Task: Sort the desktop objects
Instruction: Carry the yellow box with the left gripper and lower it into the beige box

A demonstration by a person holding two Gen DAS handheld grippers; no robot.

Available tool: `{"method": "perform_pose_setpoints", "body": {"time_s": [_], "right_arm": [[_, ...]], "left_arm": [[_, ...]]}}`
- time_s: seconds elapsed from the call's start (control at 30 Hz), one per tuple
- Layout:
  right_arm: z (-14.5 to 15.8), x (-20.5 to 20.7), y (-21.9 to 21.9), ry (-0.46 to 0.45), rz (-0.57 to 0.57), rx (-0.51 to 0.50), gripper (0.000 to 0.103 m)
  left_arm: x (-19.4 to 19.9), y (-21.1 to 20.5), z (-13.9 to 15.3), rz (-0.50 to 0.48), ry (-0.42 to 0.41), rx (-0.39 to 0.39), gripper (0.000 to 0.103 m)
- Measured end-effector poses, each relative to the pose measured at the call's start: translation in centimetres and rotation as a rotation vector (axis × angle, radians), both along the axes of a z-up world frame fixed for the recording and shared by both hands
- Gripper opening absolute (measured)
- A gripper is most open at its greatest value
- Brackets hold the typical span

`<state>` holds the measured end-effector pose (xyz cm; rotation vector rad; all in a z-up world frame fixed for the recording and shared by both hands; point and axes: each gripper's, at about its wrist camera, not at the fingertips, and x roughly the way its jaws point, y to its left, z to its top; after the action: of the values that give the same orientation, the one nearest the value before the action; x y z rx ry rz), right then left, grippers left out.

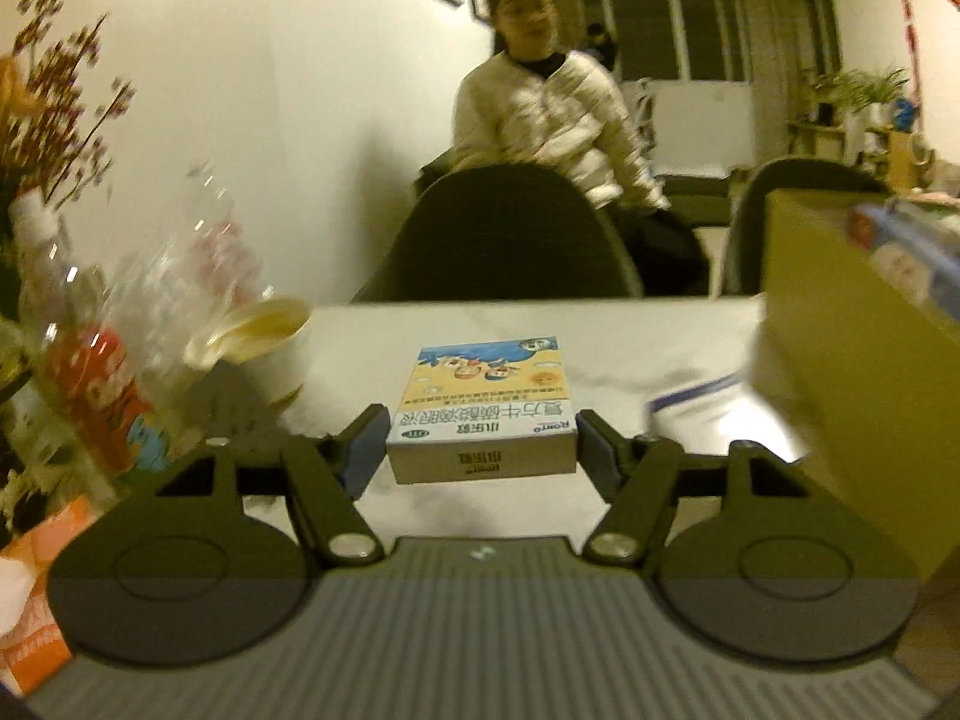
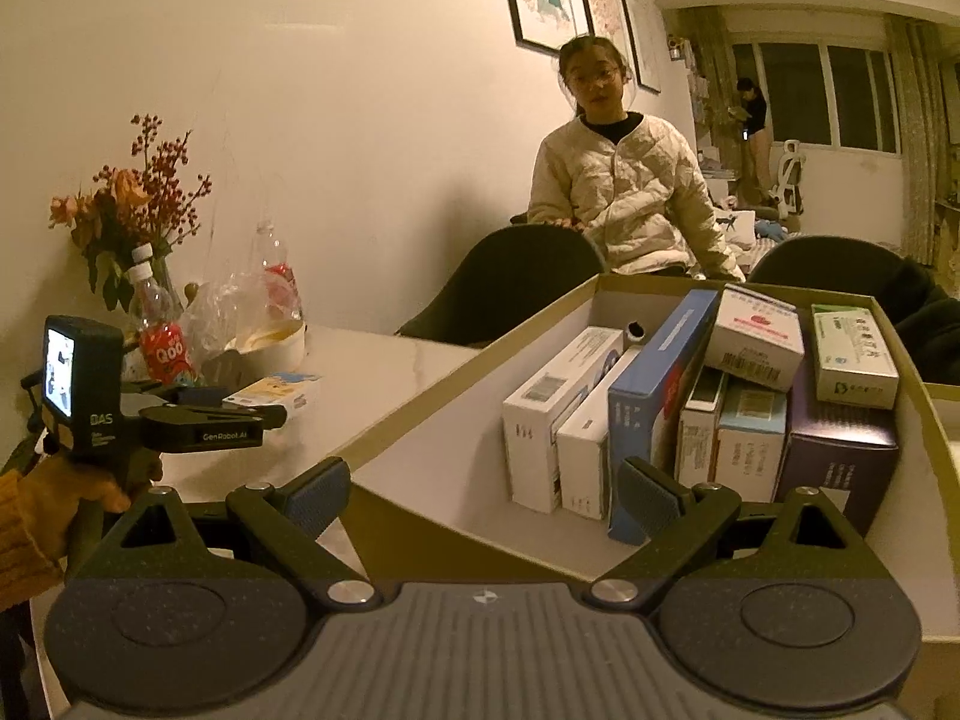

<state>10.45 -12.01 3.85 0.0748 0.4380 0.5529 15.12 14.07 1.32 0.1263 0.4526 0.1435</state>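
A small medicine box [image 1: 486,396] with a cartoon beach print is clamped flat between the blue pads of my left gripper [image 1: 480,438], a little above the white tabletop [image 1: 528,324]. In the right wrist view the same box [image 2: 279,391] pokes out of the left gripper [image 2: 252,403], held by a hand in a mustard sleeve. My right gripper [image 2: 483,492] stands open over the near corner of the cardboard box [image 2: 456,396], its pads touching nothing. Several medicine cartons [image 2: 648,396] stand packed inside that box.
A paper bowl [image 1: 258,330], plastic bottles [image 1: 102,396] and a flower vase [image 2: 138,222] crowd the table's left side. An orange packet [image 1: 36,570] lies near left. Two dark chairs [image 1: 498,240] and a seated person [image 2: 624,192] are beyond the far edge. The cardboard box's wall [image 1: 852,360] rises at right.
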Motion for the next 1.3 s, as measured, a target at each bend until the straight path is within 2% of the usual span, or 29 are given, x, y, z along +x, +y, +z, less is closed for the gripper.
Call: {"method": "perform_pose_setpoints", "body": {"time_s": [0.33,0.53,0.93,1.3], "right_arm": [[0.8,0.4,-2.8,-0.014,-0.101,0.052,0.096],[0.9,0.8,-5.3,-0.012,-0.166,0.1,0.096],[0.7,1.3,-9.2,0.016,-0.251,0.211,0.096],[0.6,1.2,-10.7,0.034,-0.247,0.291,0.096]], "left_arm": [[0.9,-5.3,3.9,-0.127,-0.035,-0.047,0.066],[2.3,-8.6,4.9,-0.205,-0.041,-0.054,0.066],[6.4,-15.5,4.3,-0.29,0.028,0.081,0.066],[8.3,-18.9,3.3,-0.28,0.09,0.193,0.066]]}}
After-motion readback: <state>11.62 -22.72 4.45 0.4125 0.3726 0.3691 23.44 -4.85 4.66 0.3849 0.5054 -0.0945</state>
